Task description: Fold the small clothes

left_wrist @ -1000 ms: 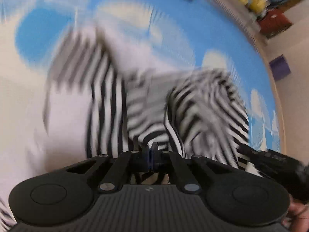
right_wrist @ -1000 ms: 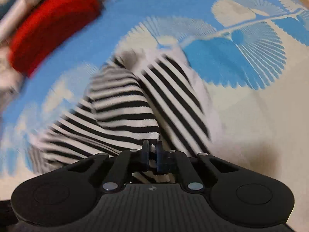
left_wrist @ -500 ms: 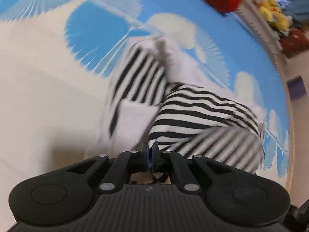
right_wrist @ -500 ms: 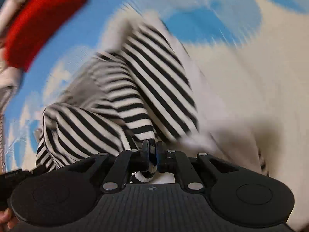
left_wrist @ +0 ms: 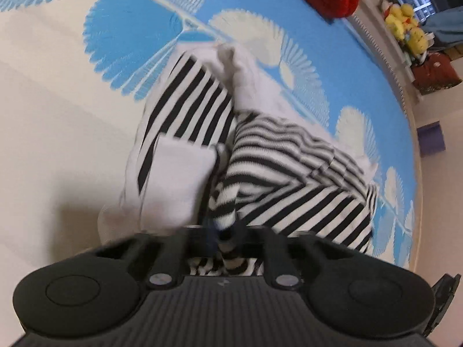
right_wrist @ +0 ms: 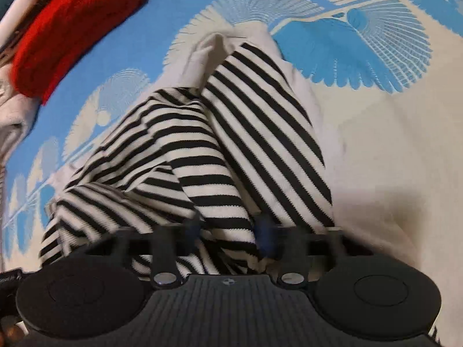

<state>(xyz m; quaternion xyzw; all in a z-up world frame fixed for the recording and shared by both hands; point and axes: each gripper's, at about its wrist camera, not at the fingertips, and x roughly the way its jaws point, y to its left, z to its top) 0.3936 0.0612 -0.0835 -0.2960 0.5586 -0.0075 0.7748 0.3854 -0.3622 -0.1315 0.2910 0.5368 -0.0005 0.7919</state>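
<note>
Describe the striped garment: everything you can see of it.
The striped garment is a soft knit with black and white stripes and plain white parts, one of them a white panel. It lies crumpled and partly folded on the blue and cream leaf-print sheet, stripes running different ways across the folds. The left gripper looks shut on its near edge; the right gripper is open, jaws astride a fold.

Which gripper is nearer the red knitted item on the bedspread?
Right, probably. The red knitted item lies ahead-left of the right gripper, beyond the striped garment. From the left gripper it sits far ahead-right, at the frame's top edge.
</note>
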